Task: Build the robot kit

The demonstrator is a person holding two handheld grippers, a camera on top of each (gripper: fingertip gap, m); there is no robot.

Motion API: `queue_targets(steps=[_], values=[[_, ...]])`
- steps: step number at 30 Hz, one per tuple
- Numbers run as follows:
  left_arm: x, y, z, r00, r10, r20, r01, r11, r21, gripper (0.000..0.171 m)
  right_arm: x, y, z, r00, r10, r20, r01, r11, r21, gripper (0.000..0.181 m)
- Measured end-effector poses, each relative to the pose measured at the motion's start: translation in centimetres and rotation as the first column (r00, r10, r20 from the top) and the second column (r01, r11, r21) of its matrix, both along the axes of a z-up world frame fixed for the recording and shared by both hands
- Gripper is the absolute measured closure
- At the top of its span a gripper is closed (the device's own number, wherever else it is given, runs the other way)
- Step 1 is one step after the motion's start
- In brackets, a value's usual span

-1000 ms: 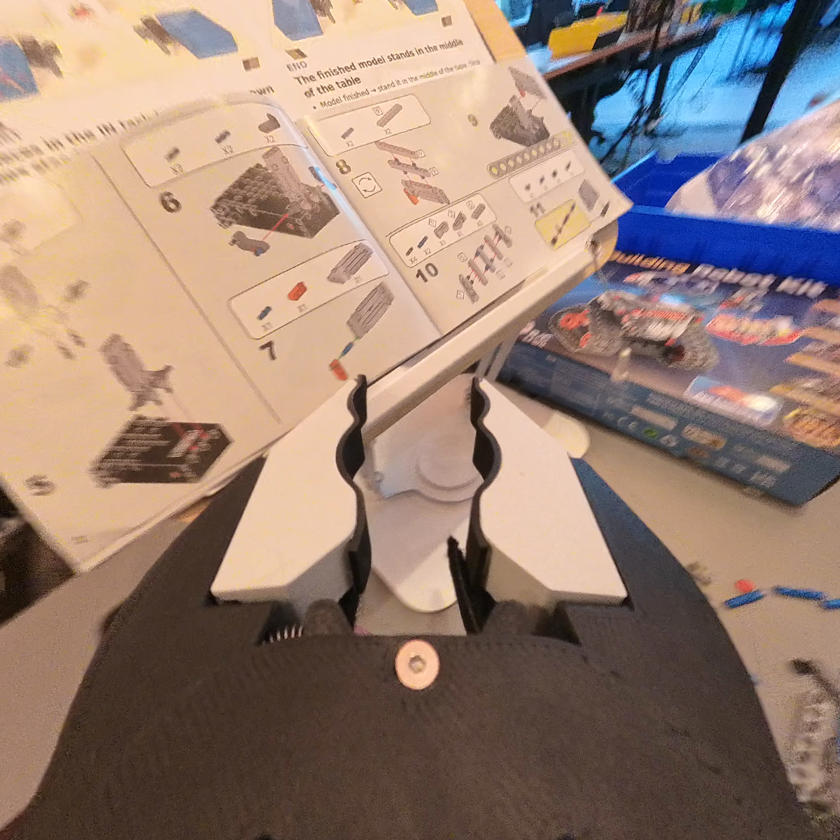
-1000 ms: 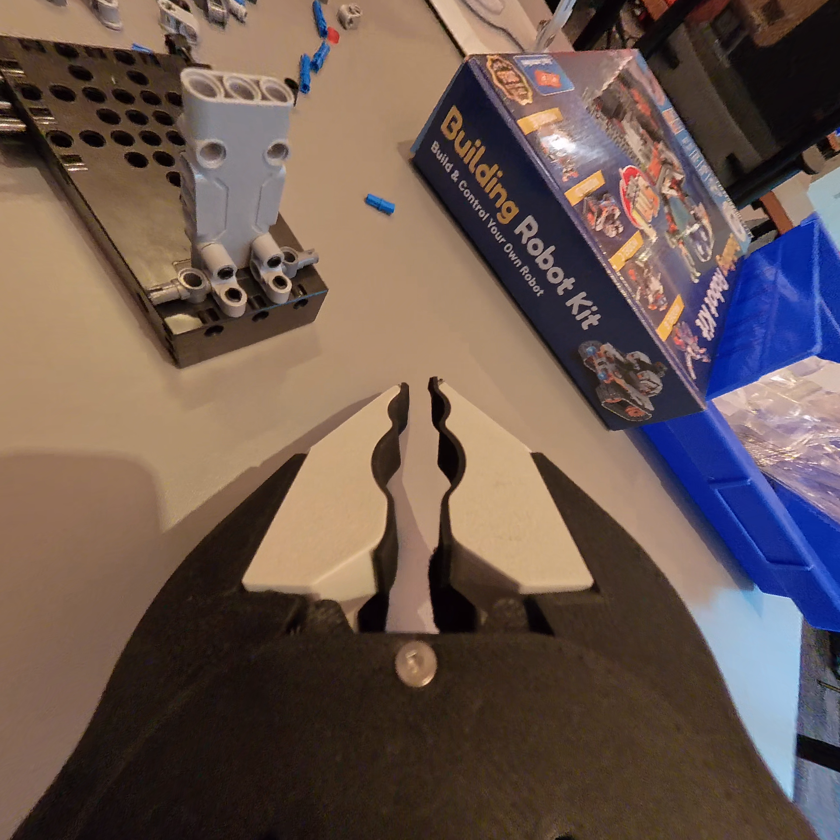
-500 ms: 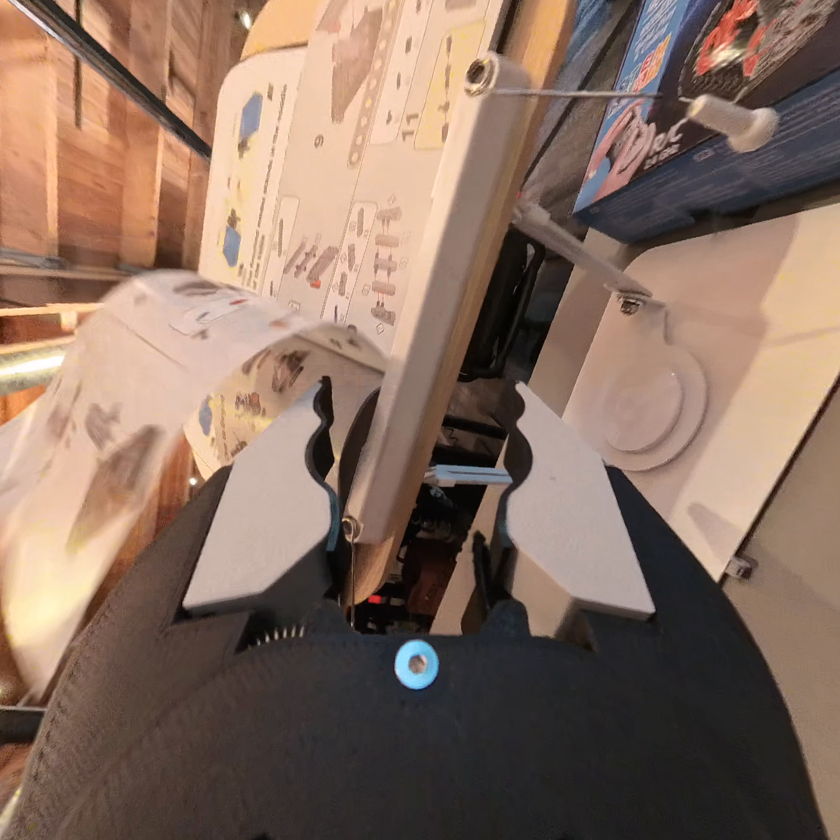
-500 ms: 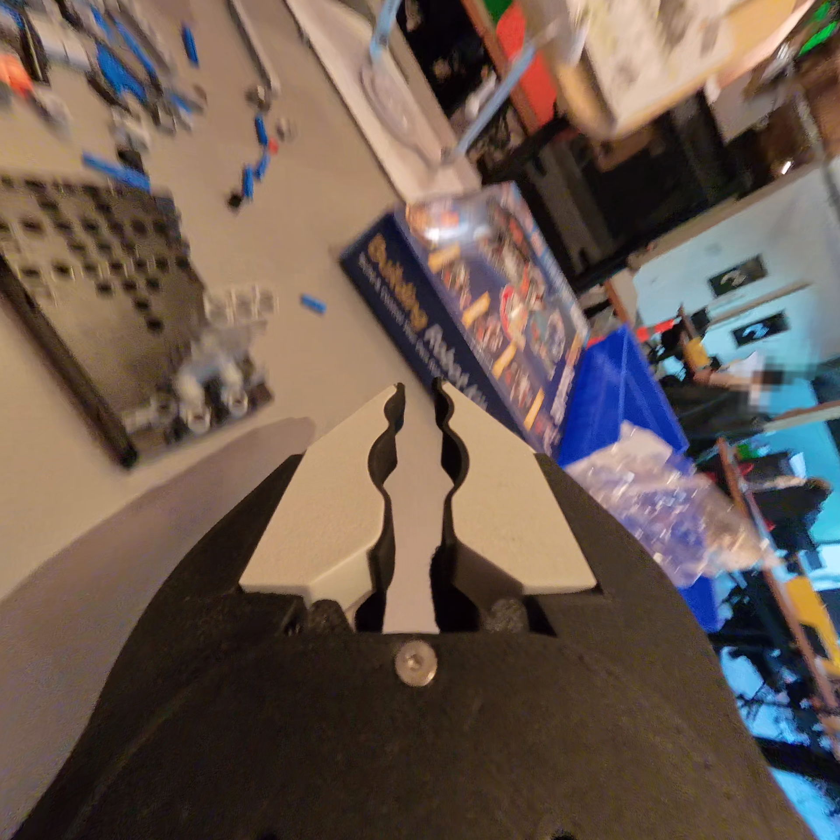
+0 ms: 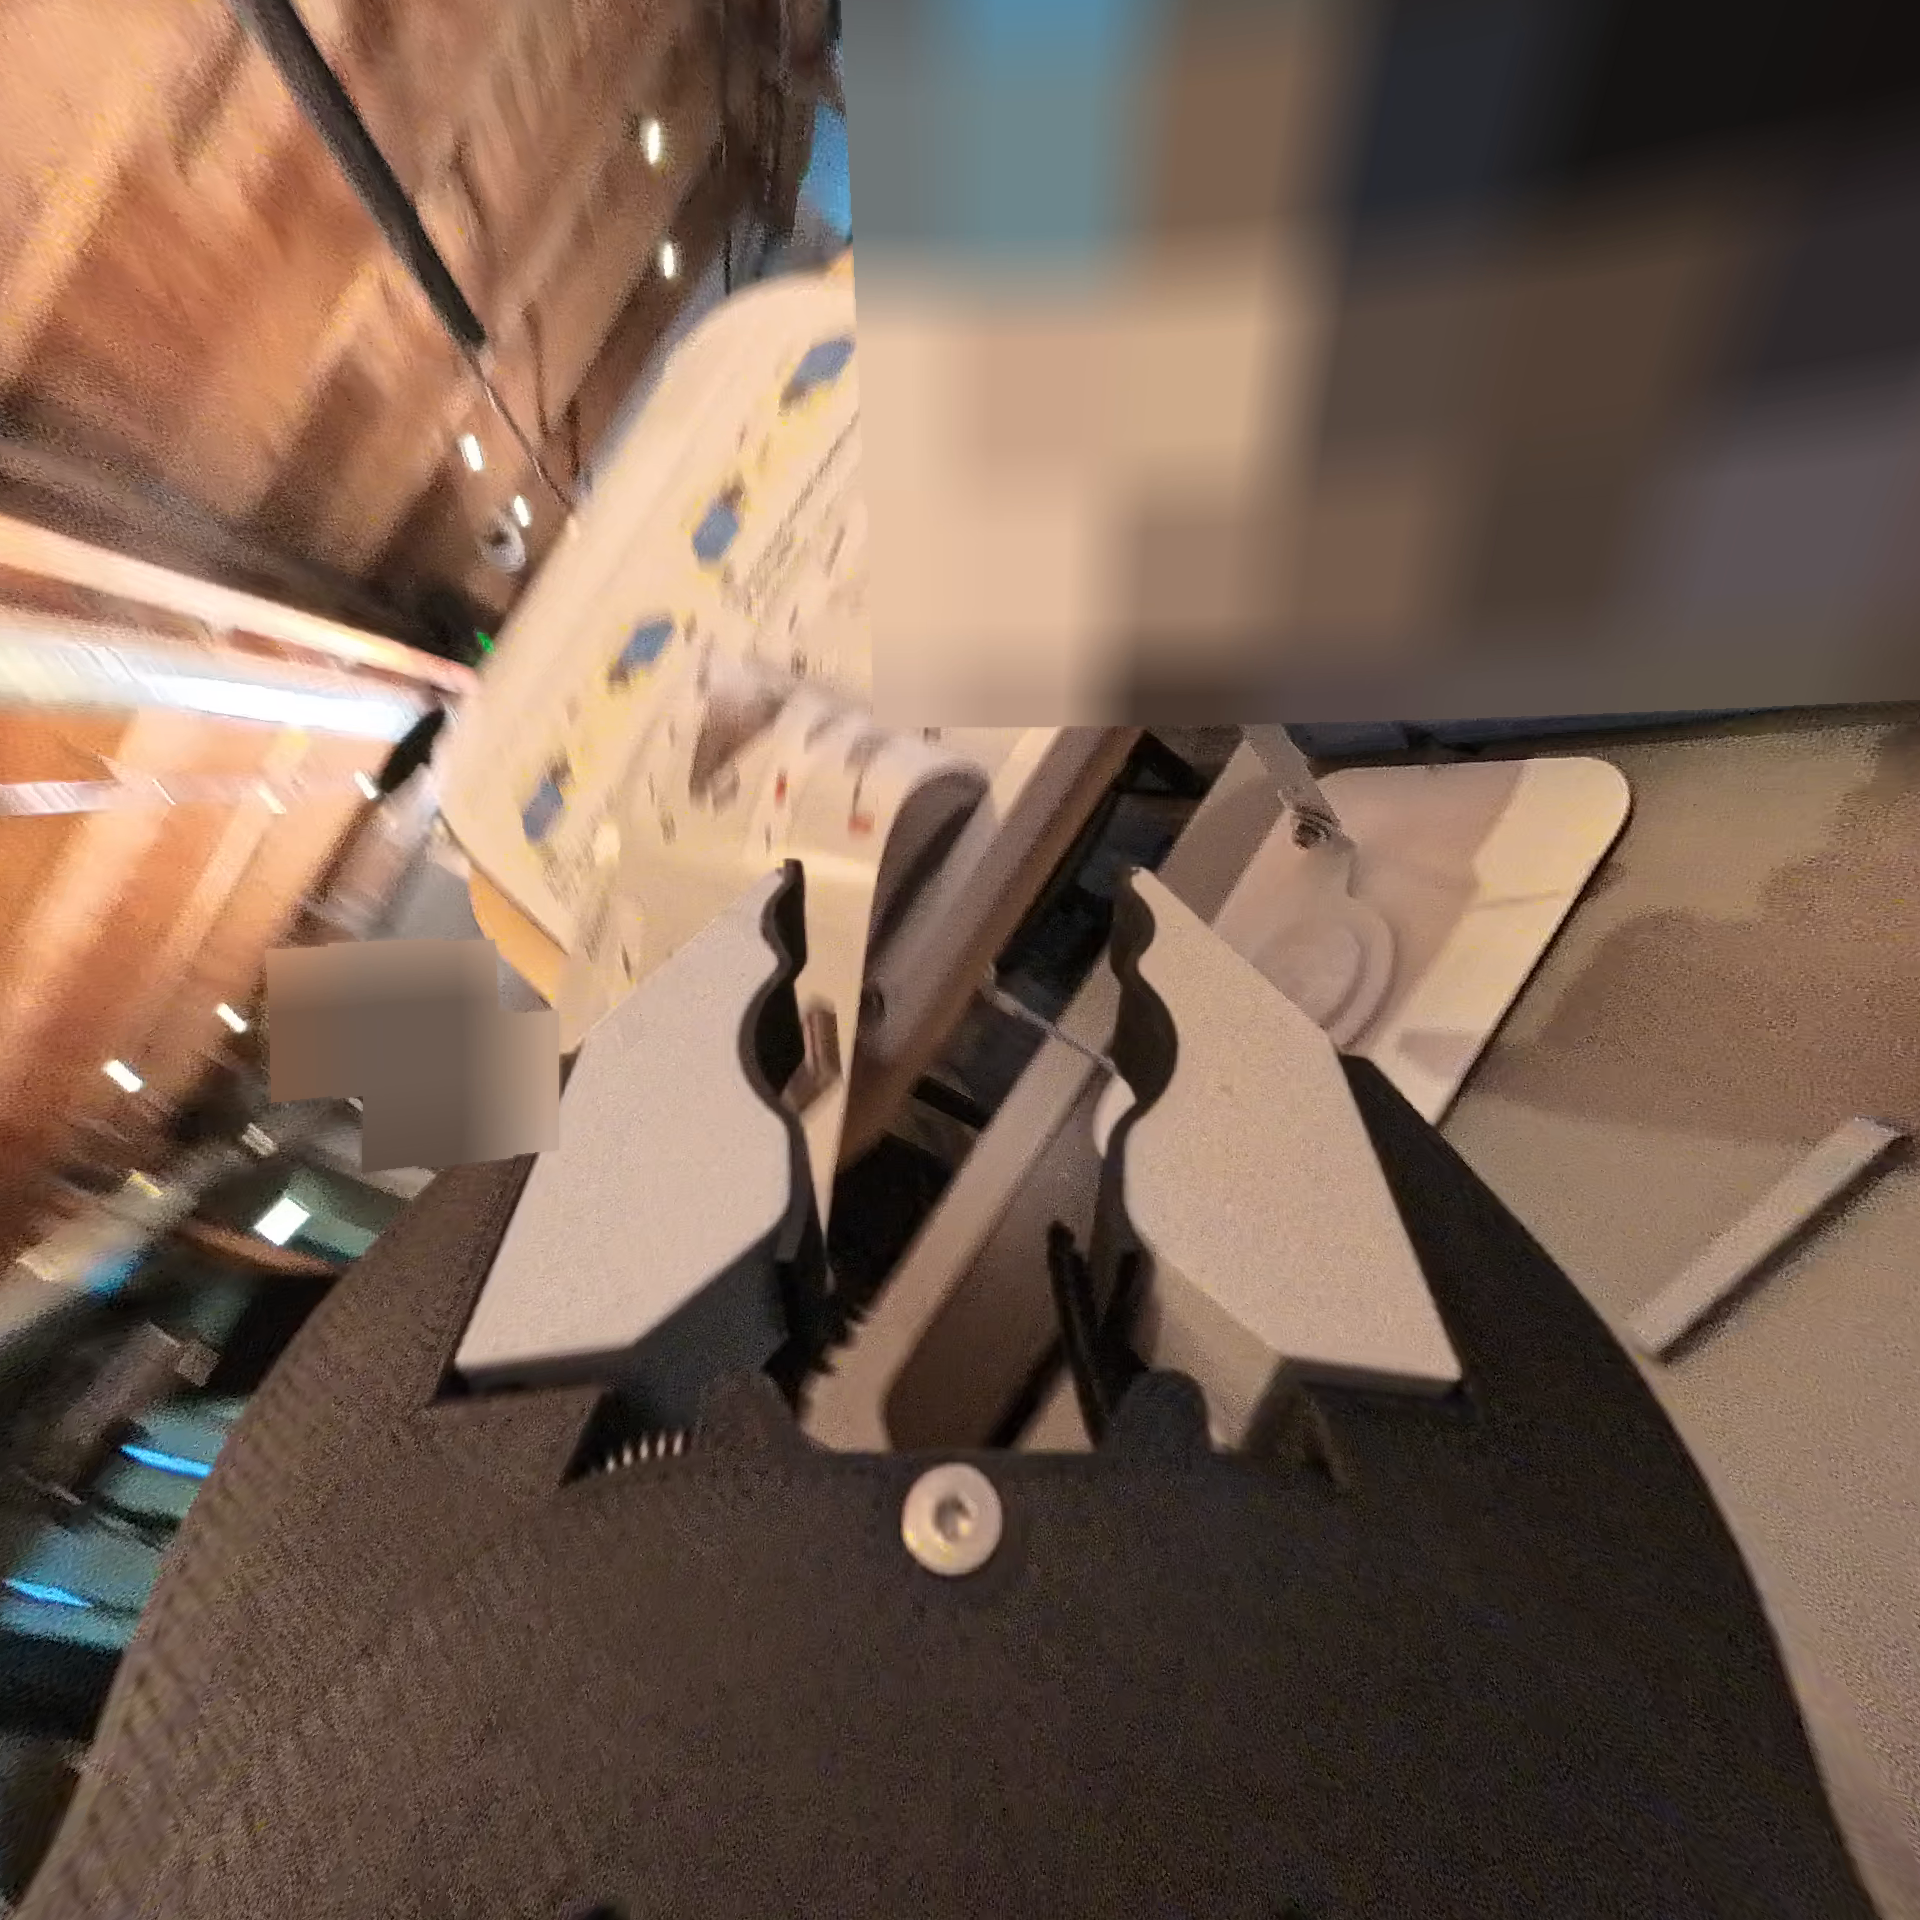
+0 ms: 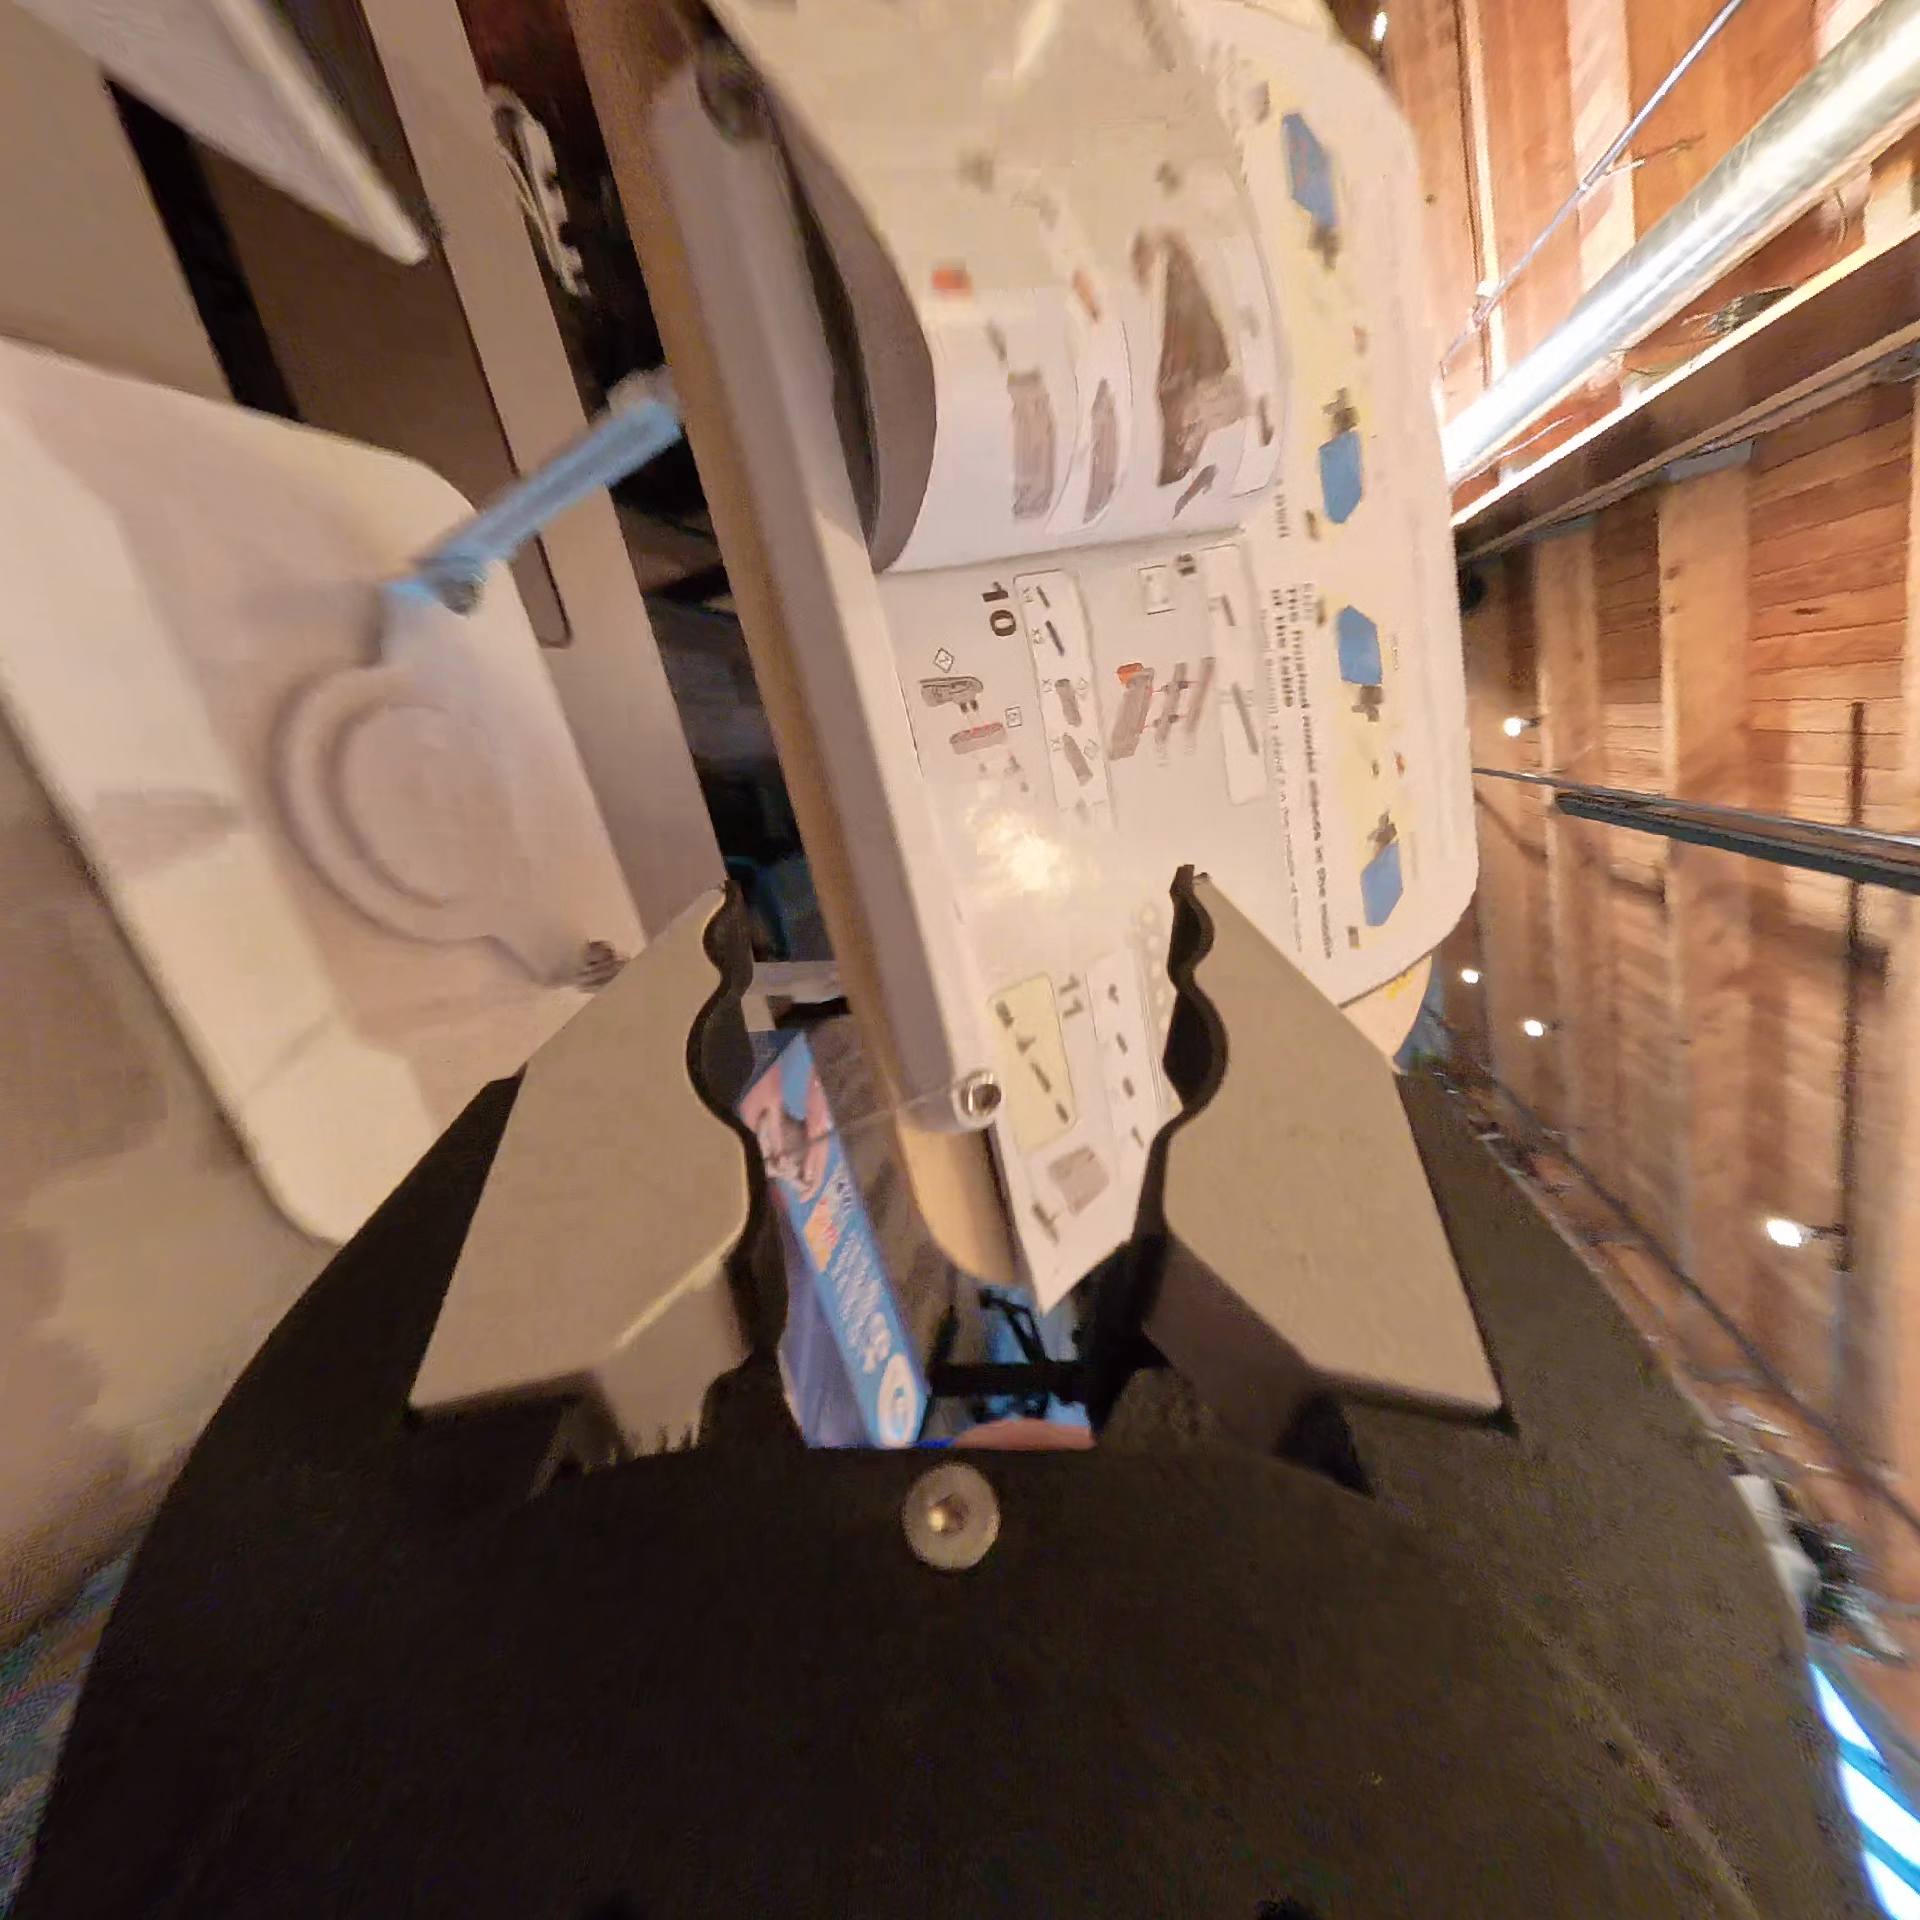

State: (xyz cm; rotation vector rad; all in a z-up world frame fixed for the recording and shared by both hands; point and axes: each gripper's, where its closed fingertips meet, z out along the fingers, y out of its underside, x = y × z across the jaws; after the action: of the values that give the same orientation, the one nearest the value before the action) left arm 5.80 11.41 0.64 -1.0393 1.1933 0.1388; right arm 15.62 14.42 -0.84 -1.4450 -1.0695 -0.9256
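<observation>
- Two grippers, both mine, sit at the same thing: a flat white book-stand board (image 6: pixel 821 665) carrying an open printed instruction booklet (image 6: pixel 1164 582).
- My right gripper (image 6: pixel 951 914) is spread wide. The board's lower corner and the booklet's bottom edge lie between its fingers, the board's long edge running away from me and up. I cannot tell whether either finger touches it.
- My left gripper (image 5: pixel 961 904) is also wide open and holds nothing I can see. The board's edge (image 5: pixel 904 997) passes up between the fingers, close to the left one; the view is too blurred to judge contact.
- A curled booklet page (image 6: pixel 904 343) bulges just above the board.
- Left of the right gripper lies the stand's white rounded base plate (image 6: pixel 343 790); a blue printed box (image 6: pixel 842 1236) shows behind the fingers.
</observation>
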Motion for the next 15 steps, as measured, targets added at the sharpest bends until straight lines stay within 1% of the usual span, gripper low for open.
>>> queue_targets(steps=[1,2,4,5,6,7,8,9,11,12,14,15], values=[[1.0,0.0,0.2,0.998,0.002,-0.055,0.001,0.999,0.054,0.107,0.5,1.5,-0.7,0.999,-0.022,0.046,0.022,1.0,-0.01,0.11],[2.0,0.8,0.1,0.993,0.022,-0.112,-0.012,0.996,0.084,0.099,1.0,2.8,-1.3,0.996,-0.041,0.083,0.042,0.999,-0.019,0.121],[3.2,4.0,-0.8,0.978,0.089,-0.191,-0.068,0.991,0.111,0.09,1.4,4.6,-2.1,0.99,-0.049,0.129,0.05,0.999,-0.008,0.128],[3.0,6.3,-1.5,0.961,0.155,-0.228,-0.133,0.985,0.11,0.088,1.6,5.3,-1.9,0.984,-0.058,0.167,0.054,0.998,0.029,0.123],[2.4,8.6,-2.4,0.939,0.229,-0.257,-0.212,0.973,0.095,0.081,2.2,5.9,-2.0,0.976,-0.089,0.197,0.081,0.996,0.045,0.118],[2.4,9.7,-2.9,0.942,0.227,-0.248,-0.218,0.974,0.063,0.083,2.5,6.3,-2.1,0.974,-0.104,0.204,0.093,0.994,0.061,0.111],[2.3,10.3,-3.1,0.948,0.229,-0.223,-0.227,0.973,0.034,0.086,2.4,6.5,-2.1,0.975,-0.092,0.203,0.076,0.994,0.084,0.112],[2.0,11.2,-3.4,0.943,0.255,-0.215,-0.255,0.967,0.029,0.086,2.5,6.7,-2.0,0.972,-0.094,0.214,0.073,0.992,0.104,0.111],[1.7,12.5,-3.8,0.945,0.275,-0.174,-0.273,0.961,0.034,0.094,2.5,6.8,-1.5,0.964,-0.097,0.246,0.062,0.987,0.15,0.122],[1.7,12.9,-3.8,0.951,0.275,-0.144,-0.272,0.961,0.039,0.094,2.5,6.9,-1.5,0.962,-0.09,0.257,0.052,0.987,0.15,0.123],[1.7,13.0,-3.3,0.955,0.281,-0.097,-0.274,0.959,0.075,0.105,2.5,6.8,-1.5,0.964,-0.078,0.253,0.041,0.988,0.148,0.124],[1.7,13.1,-3.2,0.959,0.272,-0.082,-0.265,0.961,0.084,0.106,2.5,6.8,-1.5,0.966,-0.078,0.246,0.041,0.988,0.15,0.125]])
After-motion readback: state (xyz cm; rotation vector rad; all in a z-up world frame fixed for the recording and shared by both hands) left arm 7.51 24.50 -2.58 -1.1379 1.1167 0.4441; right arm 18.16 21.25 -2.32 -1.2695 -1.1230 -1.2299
